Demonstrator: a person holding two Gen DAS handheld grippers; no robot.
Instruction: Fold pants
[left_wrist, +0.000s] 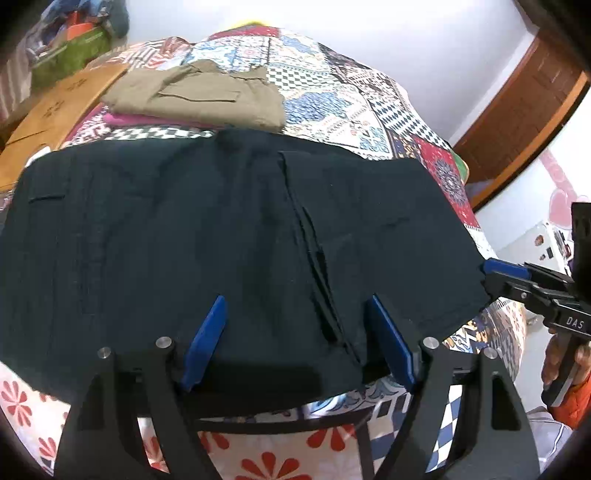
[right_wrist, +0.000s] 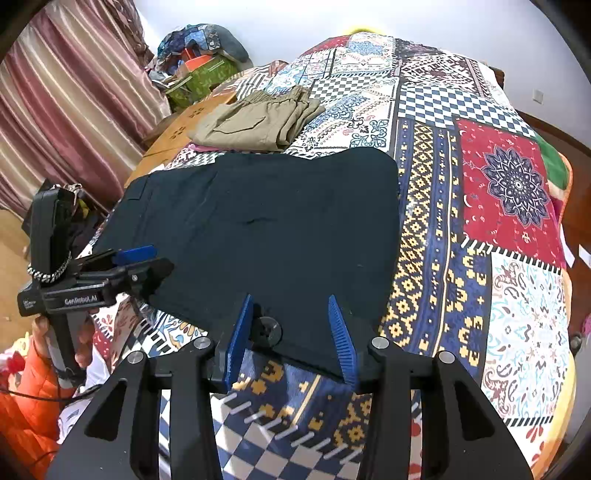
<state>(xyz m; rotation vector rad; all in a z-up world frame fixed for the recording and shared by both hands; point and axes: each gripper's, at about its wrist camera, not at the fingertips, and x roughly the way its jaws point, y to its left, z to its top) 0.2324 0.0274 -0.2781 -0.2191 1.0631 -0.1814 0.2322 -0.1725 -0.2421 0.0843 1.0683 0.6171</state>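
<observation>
Surface: a bed covered with a patchwork quilt (right_wrist: 436, 221) of many patterns: blue and white checks, a red square with a dark flower medallion, blue and yellow bands, and white cloth with red flowers at the bottom of the left wrist view.
Task thing: the dark pants (left_wrist: 221, 240) lie flat on the quilt and fill the middle of the left wrist view; in the right wrist view they are in the centre and left of centre (right_wrist: 277, 229). They look already folded into a wide rectangle, with a seam running down the middle.
Other clothes: folded khaki pants (right_wrist: 258, 122) lie on the quilt beyond the dark ones, in the upper middle, with something pink under their near edge.
Left gripper (left_wrist: 295, 343): jaws wide apart, at the near edge of the dark pants; the blue pads do not press the cloth.
Right gripper (right_wrist: 291, 332): jaws partly apart, over the near corner of the dark pants, with a black button between them; nothing is squeezed.
Room: white walls; striped dark red curtain (right_wrist: 62, 110) at the upper left of the right wrist view; a pile of bags and cloth (right_wrist: 199, 62) near it; a brown wooden door frame (left_wrist: 524, 110) at the upper right of the left wrist view.
Person: an orange sleeve (right_wrist: 26, 406) at the lower left of the right wrist view.
</observation>
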